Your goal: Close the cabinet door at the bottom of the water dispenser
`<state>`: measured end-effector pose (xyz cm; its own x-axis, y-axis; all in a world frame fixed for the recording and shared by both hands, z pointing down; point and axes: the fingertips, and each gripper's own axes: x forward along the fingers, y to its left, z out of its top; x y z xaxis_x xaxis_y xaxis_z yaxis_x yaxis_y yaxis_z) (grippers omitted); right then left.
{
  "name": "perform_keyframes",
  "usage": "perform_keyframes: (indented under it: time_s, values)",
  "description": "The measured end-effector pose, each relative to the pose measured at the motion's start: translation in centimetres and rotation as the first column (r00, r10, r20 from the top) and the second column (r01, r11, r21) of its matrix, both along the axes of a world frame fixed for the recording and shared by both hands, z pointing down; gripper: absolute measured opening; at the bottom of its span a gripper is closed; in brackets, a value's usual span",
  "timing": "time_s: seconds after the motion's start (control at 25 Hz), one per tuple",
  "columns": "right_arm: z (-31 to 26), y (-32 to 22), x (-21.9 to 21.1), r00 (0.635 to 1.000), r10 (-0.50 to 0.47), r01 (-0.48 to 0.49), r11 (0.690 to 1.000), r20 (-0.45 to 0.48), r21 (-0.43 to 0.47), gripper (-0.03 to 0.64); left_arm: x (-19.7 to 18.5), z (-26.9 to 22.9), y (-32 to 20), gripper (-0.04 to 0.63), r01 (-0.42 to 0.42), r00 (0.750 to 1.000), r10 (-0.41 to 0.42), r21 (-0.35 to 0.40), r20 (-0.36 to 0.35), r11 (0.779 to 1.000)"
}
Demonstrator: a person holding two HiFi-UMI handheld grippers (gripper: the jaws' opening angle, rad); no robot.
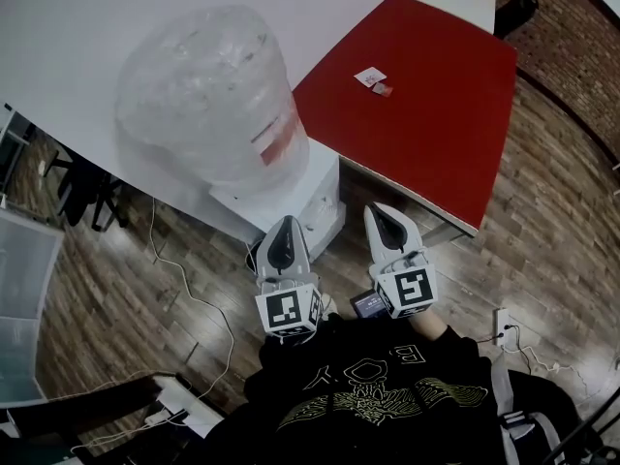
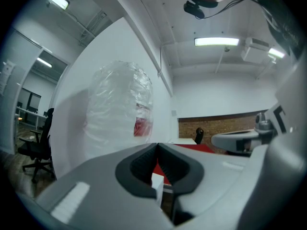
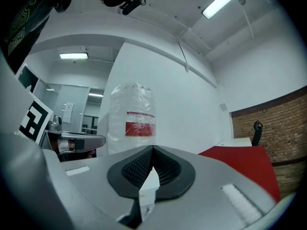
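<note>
Crinkly clear plastic forms the big rounded water bottle (image 1: 203,95), seated on the boxy white water dispenser (image 1: 320,197) by the wall, right beside a smooth red-topped desk (image 1: 426,95). Just in front, over the wood-plank floor (image 1: 542,221), the grey moulded left gripper (image 1: 289,219) and right gripper (image 1: 376,207) are held level. Ribbed black pads (image 3: 136,166) are pressed together on both, nothing pinched. The bottom cabinet door can't be made out from this steep angle.

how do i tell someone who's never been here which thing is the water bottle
Find the red table; just left of it, a white dispenser stands against the white wall. The bottle sits on top of it: big, clear and crinkly, with a red-and-white label, while its neighbours are solid white or red.
</note>
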<state>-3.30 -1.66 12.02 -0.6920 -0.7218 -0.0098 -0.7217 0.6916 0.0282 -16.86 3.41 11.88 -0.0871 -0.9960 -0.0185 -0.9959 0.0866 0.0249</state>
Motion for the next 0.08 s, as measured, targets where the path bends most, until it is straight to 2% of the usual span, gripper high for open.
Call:
perform_keyframes:
  time_s: [0.08]
  values:
    - [0.04,-0.04,-0.09,1.0,-0.006,0.006,1.0,-0.001,-0.002,-0.002,0.01,0.02,-0.05,0.008,0.002,1.0,-0.002,0.0,0.003,1.0]
